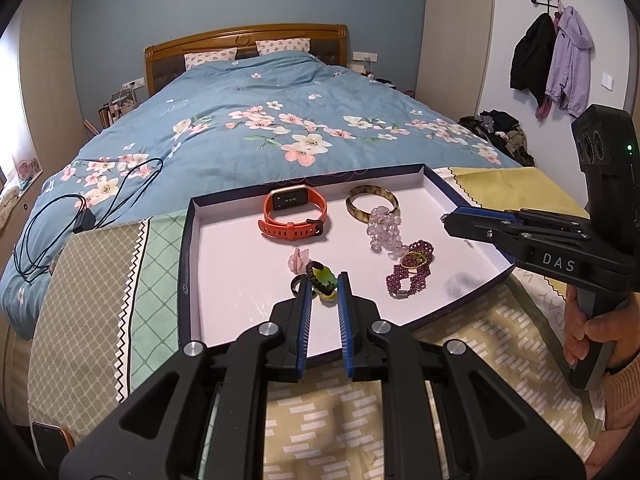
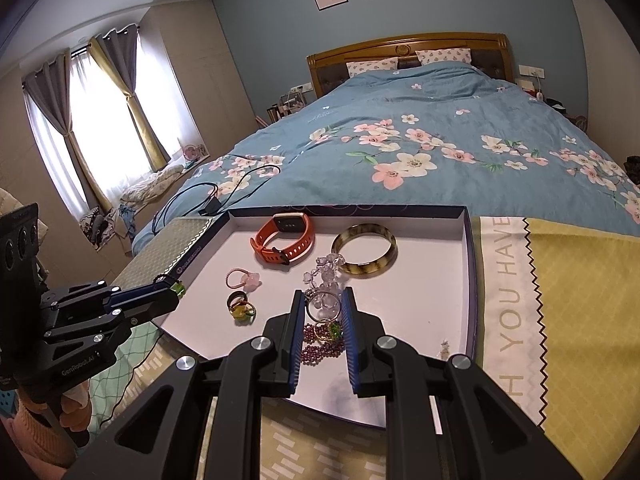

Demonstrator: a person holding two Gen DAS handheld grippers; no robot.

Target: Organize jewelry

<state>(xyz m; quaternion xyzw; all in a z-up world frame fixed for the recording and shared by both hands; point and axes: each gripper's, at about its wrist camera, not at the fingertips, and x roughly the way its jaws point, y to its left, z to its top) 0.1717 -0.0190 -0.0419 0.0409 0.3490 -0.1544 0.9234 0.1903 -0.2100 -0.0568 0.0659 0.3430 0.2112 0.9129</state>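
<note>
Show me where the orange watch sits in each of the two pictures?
Left wrist view: the orange watch lies at the back left of the white tray, above centre.
Right wrist view: the watch lies at the tray's back, left of centre.
Shared landmark: the brown mottled bangle just right of it.

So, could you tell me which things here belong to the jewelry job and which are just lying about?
Job: tray, watch, bangle, crystal beads, purple bracelet, hair tie, rings; green charm in left fingers, silver ring in right fingers.
Lying about: cable, coats, pillows.
</note>
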